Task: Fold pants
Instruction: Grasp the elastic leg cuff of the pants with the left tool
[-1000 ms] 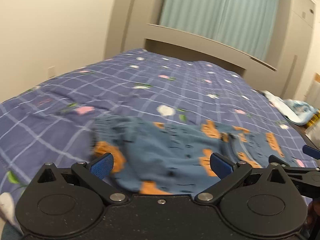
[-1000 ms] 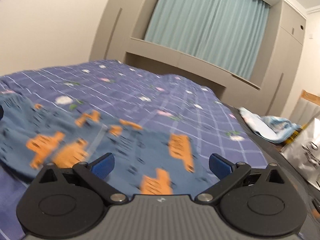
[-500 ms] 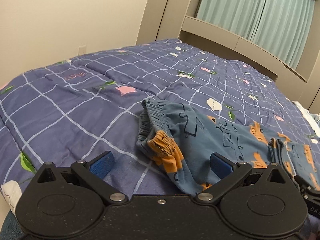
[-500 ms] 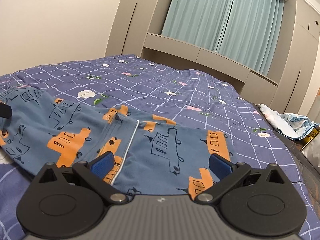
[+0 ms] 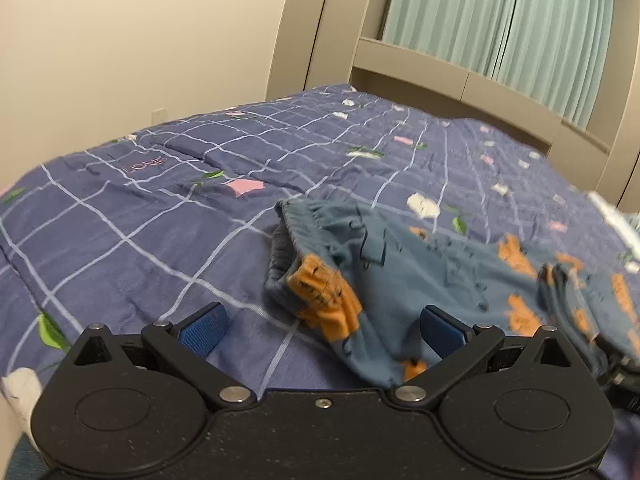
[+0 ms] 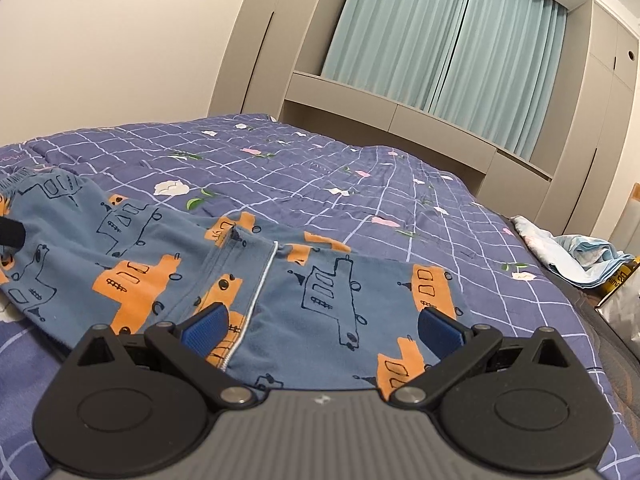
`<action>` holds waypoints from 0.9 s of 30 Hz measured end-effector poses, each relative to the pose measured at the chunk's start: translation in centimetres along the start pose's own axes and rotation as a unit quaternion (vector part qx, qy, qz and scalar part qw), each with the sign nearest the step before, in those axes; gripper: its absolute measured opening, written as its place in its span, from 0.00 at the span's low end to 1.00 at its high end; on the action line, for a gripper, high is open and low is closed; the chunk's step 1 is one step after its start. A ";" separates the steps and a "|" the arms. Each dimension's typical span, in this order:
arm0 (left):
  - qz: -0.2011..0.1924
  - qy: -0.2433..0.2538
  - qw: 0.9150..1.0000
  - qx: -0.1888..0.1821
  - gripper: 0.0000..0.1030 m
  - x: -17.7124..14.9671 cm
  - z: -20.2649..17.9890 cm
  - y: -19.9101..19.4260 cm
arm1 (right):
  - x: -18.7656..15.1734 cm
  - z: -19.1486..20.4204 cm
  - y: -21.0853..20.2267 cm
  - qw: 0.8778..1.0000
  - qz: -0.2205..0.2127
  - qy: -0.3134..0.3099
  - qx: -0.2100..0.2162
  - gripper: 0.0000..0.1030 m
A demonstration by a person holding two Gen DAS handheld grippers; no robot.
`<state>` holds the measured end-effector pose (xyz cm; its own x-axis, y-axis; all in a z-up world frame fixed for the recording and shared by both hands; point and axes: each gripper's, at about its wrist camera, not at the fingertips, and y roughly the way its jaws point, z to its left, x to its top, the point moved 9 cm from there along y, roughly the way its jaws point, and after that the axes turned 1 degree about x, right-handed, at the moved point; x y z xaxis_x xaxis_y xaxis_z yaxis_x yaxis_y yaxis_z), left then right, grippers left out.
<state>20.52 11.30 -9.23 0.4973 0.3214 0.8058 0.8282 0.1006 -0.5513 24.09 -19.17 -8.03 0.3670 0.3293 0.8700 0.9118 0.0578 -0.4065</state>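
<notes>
Since a second ago the pants (image 6: 168, 264) have settled from a blurred, moving heap into a flat spread across the checked bedspread (image 6: 400, 184), waistband bunched toward the left. Both the left gripper (image 5: 320, 326) and right gripper (image 6: 322, 326) hover just above the fabric, jaws wide apart, gripping nothing.

The pants (image 6: 168, 256) are blue with orange and dark-outlined vehicle drawings. They lie on the bed (image 6: 360, 184), spread sideways, not yet folded into a neat shape. In the left wrist view the pants (image 5: 400, 264) show the elastic waistband (image 5: 304, 216), gathered and open, with one part of it turned up. In the right wrist view a white seam line (image 6: 260, 288) runs across the cloth, and the fabric lies mostly flat with soft wrinkles.
</notes>
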 end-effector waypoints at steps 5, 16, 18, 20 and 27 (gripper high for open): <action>0.000 -0.066 0.996 -0.064 0.99 1.1 0.0 0.8 | 0.0 0.0 0.0 1.000 0.000 0.000 0.000 1.00; -0.005 -0.158 0.986 -0.046 0.71 1.1 2.2 0.6 | 0.0 0.0 0.0 1.000 0.000 0.000 0.002 1.00; -0.005 -0.168 0.985 -0.043 0.66 1.1 2.5 0.6 | 0.0 0.0 0.0 1.000 0.000 0.001 0.002 1.00; -0.005 -0.173 0.984 -0.038 0.57 1.0 2.7 0.5 | 0.0 0.0 0.0 1.000 0.000 0.001 0.002 1.00; 0.004 -0.189 0.981 -0.035 0.31 0.9 3.2 0.6 | 0.0 0.0 0.0 1.000 0.000 0.000 0.002 1.00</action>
<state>20.62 14.68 -9.54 0.3836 0.6496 0.6564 0.8470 0.0358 -0.5304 24.08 -19.17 -8.08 0.3669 0.3289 0.8702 0.9112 0.0615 -0.4074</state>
